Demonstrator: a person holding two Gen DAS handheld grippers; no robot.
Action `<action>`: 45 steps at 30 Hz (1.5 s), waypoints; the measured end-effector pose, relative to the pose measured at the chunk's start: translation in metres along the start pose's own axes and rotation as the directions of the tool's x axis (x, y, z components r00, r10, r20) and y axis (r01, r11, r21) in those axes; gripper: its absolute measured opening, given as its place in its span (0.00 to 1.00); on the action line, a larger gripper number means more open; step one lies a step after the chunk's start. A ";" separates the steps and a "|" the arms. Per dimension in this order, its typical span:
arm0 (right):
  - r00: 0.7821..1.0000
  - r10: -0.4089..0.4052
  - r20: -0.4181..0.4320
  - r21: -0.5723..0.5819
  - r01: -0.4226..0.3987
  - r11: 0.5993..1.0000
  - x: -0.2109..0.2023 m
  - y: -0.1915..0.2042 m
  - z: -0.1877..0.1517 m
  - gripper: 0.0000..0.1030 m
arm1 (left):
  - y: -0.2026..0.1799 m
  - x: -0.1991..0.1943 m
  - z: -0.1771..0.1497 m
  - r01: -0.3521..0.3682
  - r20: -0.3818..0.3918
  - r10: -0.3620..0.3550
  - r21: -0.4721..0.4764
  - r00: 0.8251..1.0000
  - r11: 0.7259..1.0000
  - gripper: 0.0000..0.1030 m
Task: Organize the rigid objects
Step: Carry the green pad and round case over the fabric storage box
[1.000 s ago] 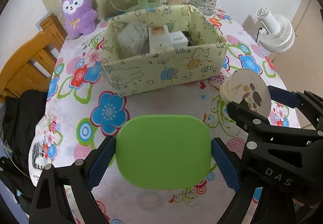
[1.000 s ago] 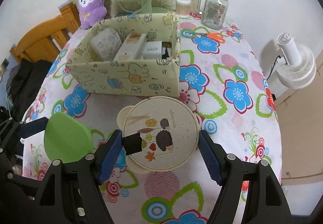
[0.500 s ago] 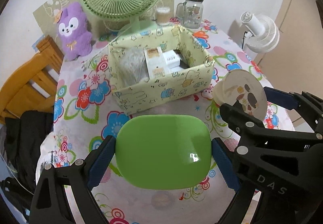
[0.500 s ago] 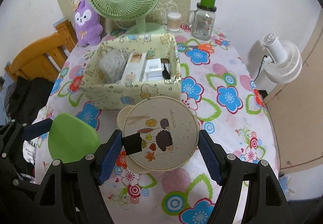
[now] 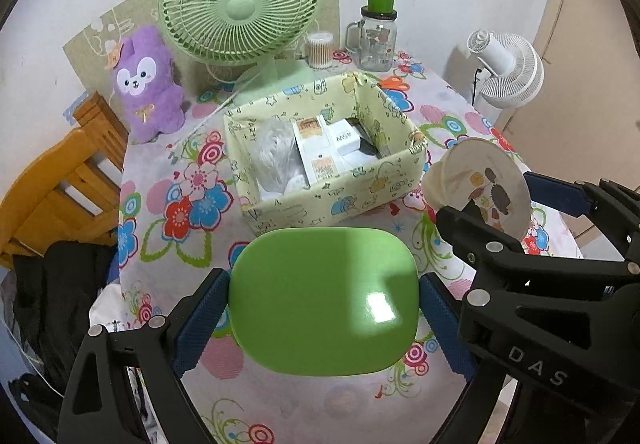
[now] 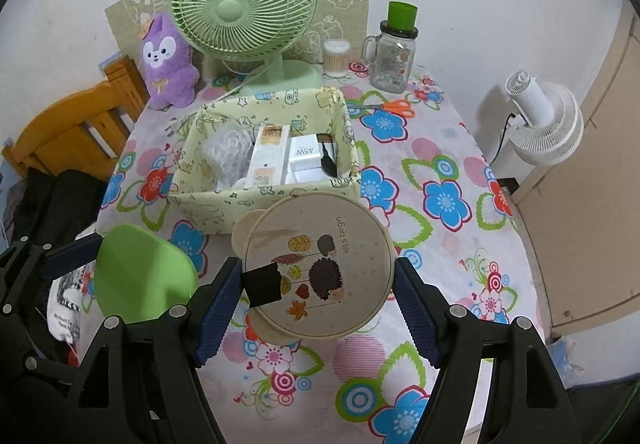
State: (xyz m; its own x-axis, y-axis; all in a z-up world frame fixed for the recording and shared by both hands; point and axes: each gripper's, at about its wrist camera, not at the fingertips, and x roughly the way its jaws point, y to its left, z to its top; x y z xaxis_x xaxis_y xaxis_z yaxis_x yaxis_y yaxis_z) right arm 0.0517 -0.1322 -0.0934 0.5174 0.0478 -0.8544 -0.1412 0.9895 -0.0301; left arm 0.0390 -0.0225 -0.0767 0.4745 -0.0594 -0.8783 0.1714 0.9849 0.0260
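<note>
Grippers of black plastic with blue pads were both held above a table covered with a white cloth (image 6: 452, 148) printed with bright flowers. The left gripper (image 5: 324, 304) was clamped on a smooth green rounded-rectangle plastic lid (image 5: 324, 300), one blue pad pressing on each of its short sides, and the lid was clear of the cloth. The right gripper (image 6: 318, 276) was closed on a round cream container (image 6: 316, 264) whose lid shows a hedgehog, leaves and the words "let's begin"; its pads pressed on the left and right edges, and a piece of black tape sat at the left edge of that lid. In the left wrist view the same container (image 5: 480, 184) appeared to the right of the green lid, tilted on its side.

Behind both held things, near the middle of the table, stood a pale yellow fabric box (image 6: 264, 200) with cartoon prints. Inside it lay a clear crumpled plastic bag (image 6: 228, 148), several white cartons (image 6: 304, 156) and a small black object. Further back were a light green desk fan (image 6: 240, 4), a purple plush toy (image 6: 168, 60), a glass jar with a green cap (image 6: 394, 52) and orange-handled scissors (image 6: 392, 106). A white fan (image 6: 548, 120) stood beyond the right edge of the table, and a wooden chair (image 6: 68, 128) at the left.
</note>
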 end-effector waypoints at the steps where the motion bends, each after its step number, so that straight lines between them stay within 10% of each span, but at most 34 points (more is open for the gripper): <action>1: 1.000 -0.003 0.000 0.002 0.003 1.000 0.000 0.000 0.001 0.74 | 0.001 0.000 0.001 -0.001 0.001 0.001 0.001 1.000 1.000 0.92; 45: 0.995 0.057 -0.087 -0.101 -0.066 0.993 0.104 -0.005 0.105 0.74 | 0.028 0.084 0.086 -0.065 -0.061 0.059 -0.100 0.996 0.993 0.92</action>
State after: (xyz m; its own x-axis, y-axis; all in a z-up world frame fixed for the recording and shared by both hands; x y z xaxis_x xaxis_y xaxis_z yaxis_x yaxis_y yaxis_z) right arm 0.1953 -0.1179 -0.1273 0.4332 0.0926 -0.8965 -0.2594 0.9654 -0.0256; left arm 0.1583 -0.0143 -0.1088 0.4305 0.0092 -0.9026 0.0533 0.9979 0.0356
